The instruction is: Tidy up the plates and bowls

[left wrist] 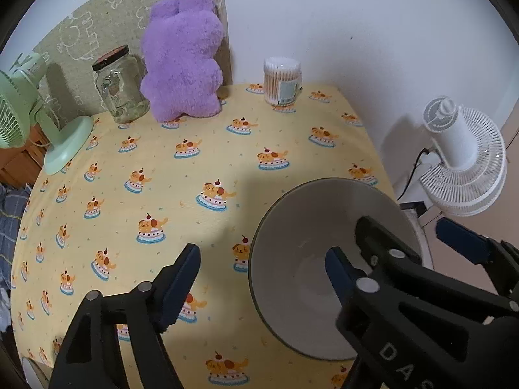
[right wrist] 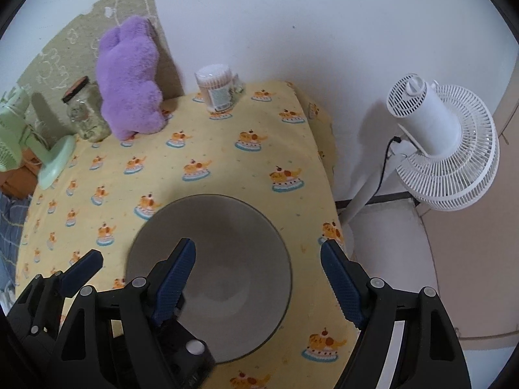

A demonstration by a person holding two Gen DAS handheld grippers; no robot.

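Here's the bench (left wrist: pixel 181 175), draped in a yellow cloth printed all over with little dogs on cakes, pushed up against a plain white wall (left wrist: pixel 356 32). Along the back edge: a mint desk fan (left wrist: pixel 19 113) at the far left, a glass jar (left wrist: pixel 120 87) with a dark lid beside it, then a purple plush (left wrist: pixel 183 58) leaning on a greenish patterned panel (left wrist: pixel 97 26), and well to the right a clear tub of cotton swabs (left wrist: pixel 281 79). Off the bench's right side stands a white floor fan (right wrist: pixel 444 149) with its cord trailing down the wall, on a pale floor (right wrist: pixel 405 243). At the left edge, a bit of blue checked fabric (left wrist: pixel 9 214).

Now the bowl (right wrist: pixel 227 259): grey, upright, sitting on the cloth near the front right corner, nothing inside it.

Both sets of tongs hover over it, angled steeply down. The left tongs (left wrist: pixel 262 264) are spread wide, one finger over the cloth, the other above the bowl's inside, gripping nothing. The right tongs (right wrist: pixel 258 261) are released too, spread wide, one blue pad over the bowl's inside and the other past its right rim, with no pad pressing.
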